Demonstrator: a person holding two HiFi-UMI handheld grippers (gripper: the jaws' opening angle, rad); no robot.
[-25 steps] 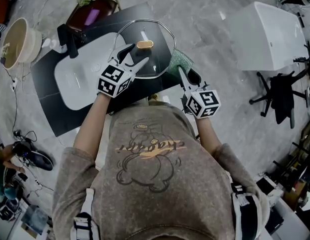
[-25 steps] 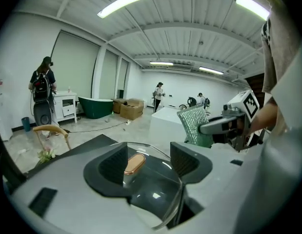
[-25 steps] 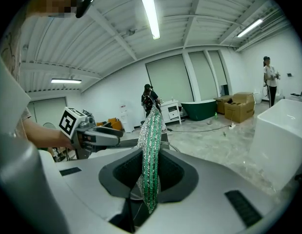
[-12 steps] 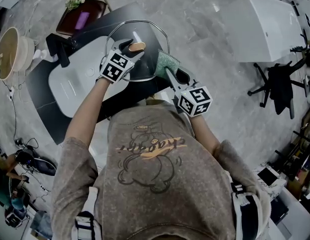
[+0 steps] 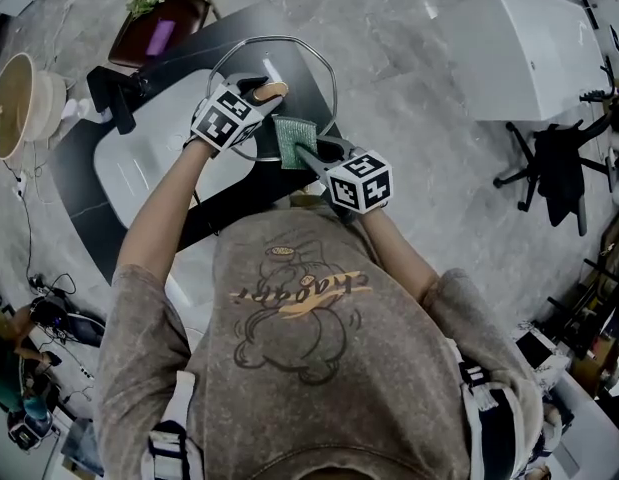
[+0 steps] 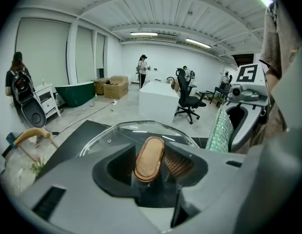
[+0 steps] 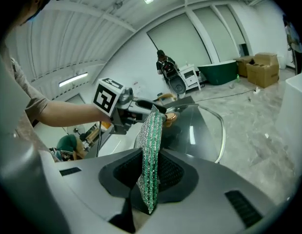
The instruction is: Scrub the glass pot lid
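The glass lid (image 5: 299, 73) is seen over the right end of the white sink (image 5: 139, 163), which is set into the dark desk (image 5: 89, 213); part of the lid's rim reaches out over the desk. The brown oval knob (image 5: 272, 91) at the lid's middle is taken between the jaws of the left gripper (image 5: 259, 90). In the left gripper view, the knob (image 6: 150, 158) is seen standing upright between the two jaws, with the ribbed pad close against its right side. These jaws have just been closing, and they are now shut on the knob.

A green sponge (image 5: 293, 140) is gripped by the right gripper (image 5: 311, 153). In the right gripper view the sponge (image 7: 151, 145) is held on edge, pinched flat between the closed jaws, its free end pointing up towards the lid (image 7: 199, 126) and the knob (image 7: 171, 117). In the head view the sponge is placed at the lid's near rim, just beside the left gripper. Whether it touches the glass cannot be told.
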